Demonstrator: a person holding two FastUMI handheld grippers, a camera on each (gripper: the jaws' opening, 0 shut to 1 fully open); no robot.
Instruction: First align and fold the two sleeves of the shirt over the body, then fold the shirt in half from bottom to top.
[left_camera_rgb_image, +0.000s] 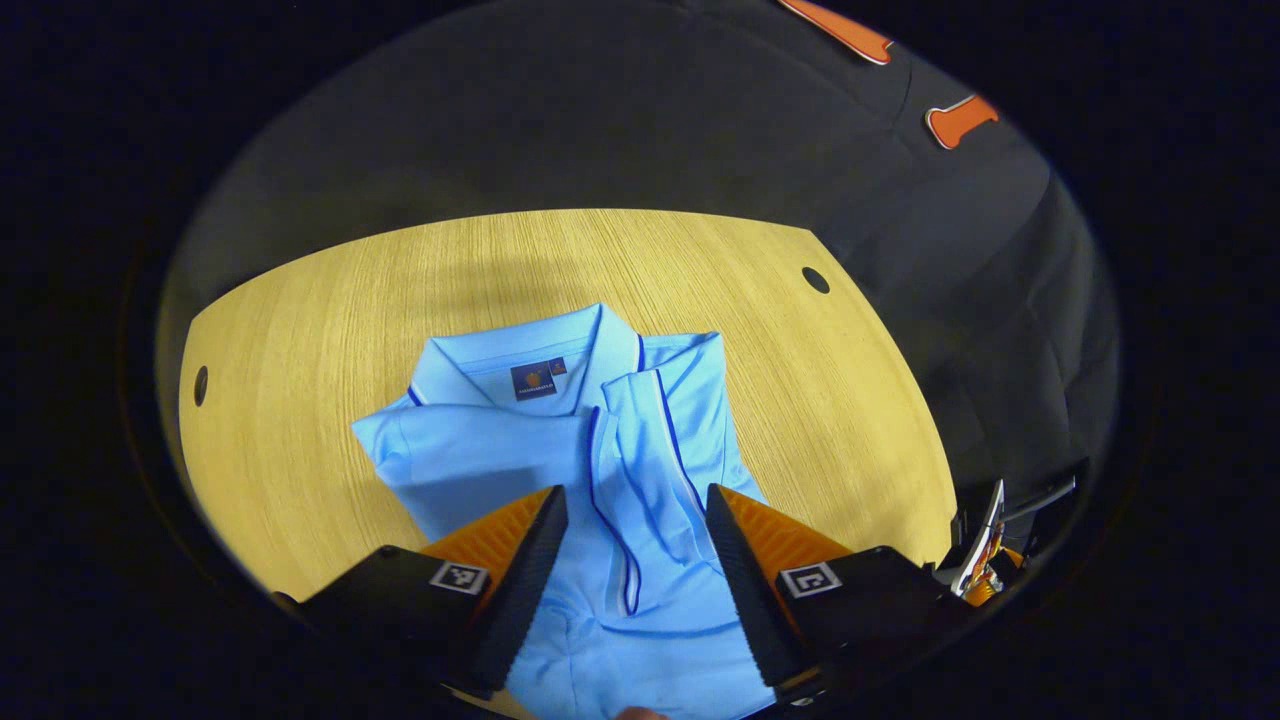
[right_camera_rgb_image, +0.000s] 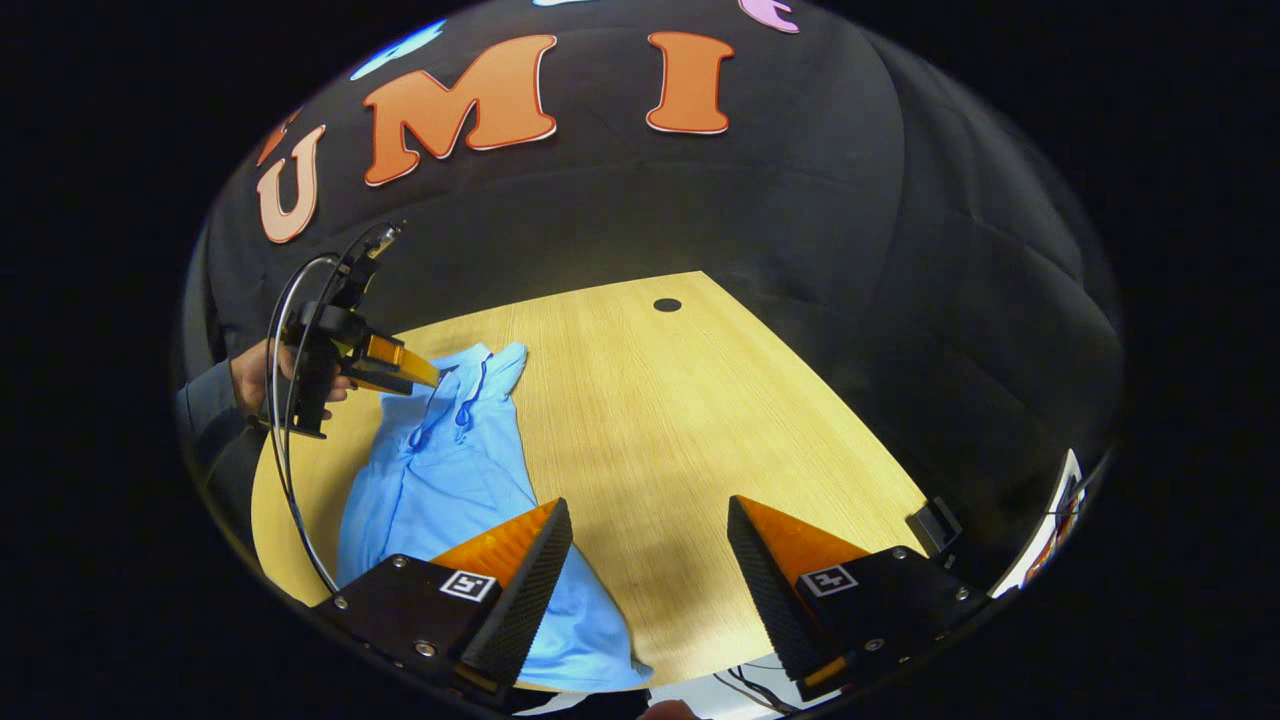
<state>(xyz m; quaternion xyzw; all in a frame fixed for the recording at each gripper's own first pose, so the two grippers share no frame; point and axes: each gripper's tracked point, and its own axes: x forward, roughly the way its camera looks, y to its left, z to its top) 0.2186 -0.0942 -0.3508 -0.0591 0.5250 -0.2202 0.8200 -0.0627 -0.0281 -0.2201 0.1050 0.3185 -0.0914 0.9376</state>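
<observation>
Wooden table (left_camera_rgb_image: 320, 310) bears a blue shirt (left_camera_rgb_image: 520, 450), sleeves folded in; both grippers' jaws apart.

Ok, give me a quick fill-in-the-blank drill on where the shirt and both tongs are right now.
1. The light blue shirt lies on a ____ table.
2. Both sleeves are folded over the shirt's ____.
3. The left tongs hover over the shirt with fingers ____.
4. The right tongs are open above the shirt's ____ edge.

Missing words: wooden; body; open; bottom
</observation>
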